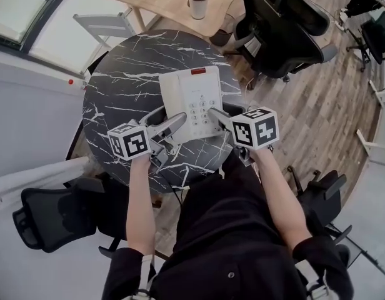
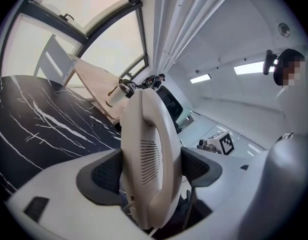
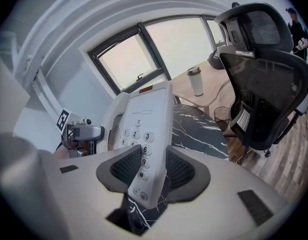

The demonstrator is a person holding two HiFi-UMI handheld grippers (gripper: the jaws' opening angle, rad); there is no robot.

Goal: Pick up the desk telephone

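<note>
The left gripper (image 1: 172,119) is pinching the telephone (image 1: 192,99) by its left side, both pads pressing on the handset (image 2: 146,154). The right gripper (image 1: 216,117) is clamping the opposite edge, its pads squeezing beside the keypad (image 3: 136,144). The telephone is hanging between them over the middle of the round black table (image 1: 114,92), a little toward the person's edge. It seems to be tilting clear of the top, though the gap is hard to make out. The lifting step is under way. The next move is calling for both hands rising evenly, keeping the squeeze steady and the handset seated.
</note>
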